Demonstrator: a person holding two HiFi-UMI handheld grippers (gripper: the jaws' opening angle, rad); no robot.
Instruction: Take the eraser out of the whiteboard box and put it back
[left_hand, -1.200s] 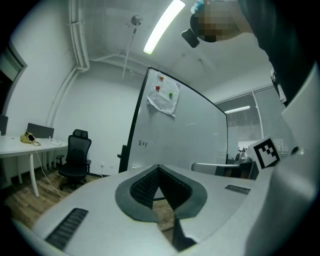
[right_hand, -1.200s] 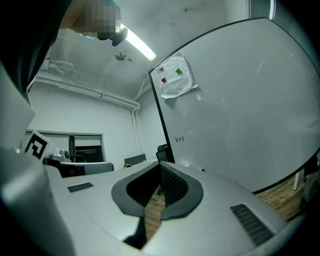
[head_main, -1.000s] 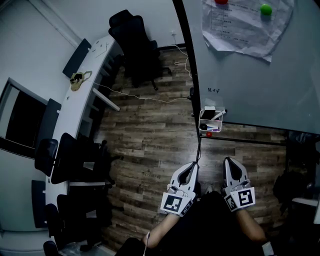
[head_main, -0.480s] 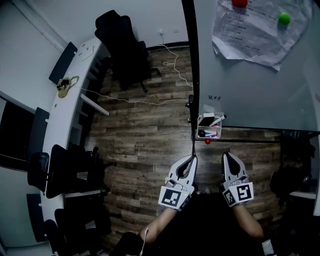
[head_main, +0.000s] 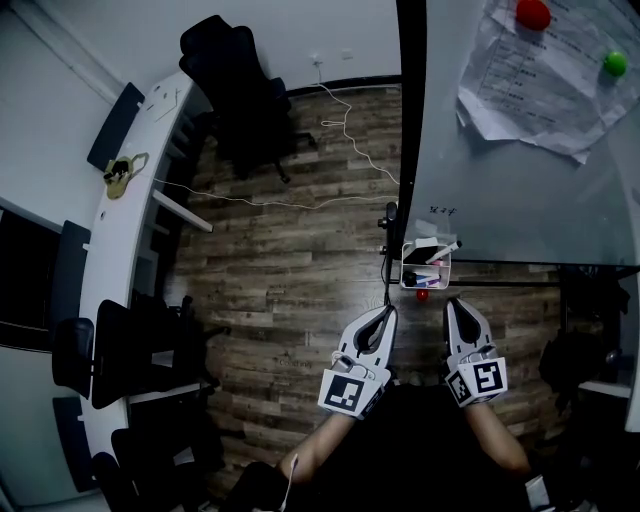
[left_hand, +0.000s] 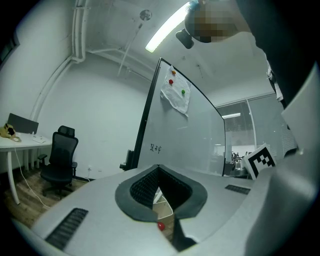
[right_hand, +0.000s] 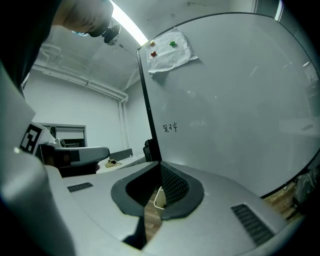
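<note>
The whiteboard box (head_main: 425, 267) hangs at the lower left corner of the whiteboard (head_main: 520, 180). It holds markers and a pale block (head_main: 419, 244) that may be the eraser. A small red magnet (head_main: 421, 295) sits just below the box. My left gripper (head_main: 384, 311) is shut and empty, just below and left of the box. My right gripper (head_main: 455, 303) is shut and empty, just below the box's right side. The left gripper view shows the box (left_hand: 163, 204) and the red magnet (left_hand: 160, 226) through the gap under the left gripper (left_hand: 159, 167). Under the right gripper (right_hand: 160, 164), the box's edge (right_hand: 159, 198) peeks out.
Paper sheets (head_main: 545, 80) are pinned to the board by a red (head_main: 533, 13) and a green magnet (head_main: 614, 63). A black office chair (head_main: 235, 80) and a long white desk (head_main: 110, 230) stand at the left. A cable (head_main: 290, 198) runs over the wooden floor.
Both grippers have moved forward toward the box, and the gap to it has shrunk. Both stay shut.
</note>
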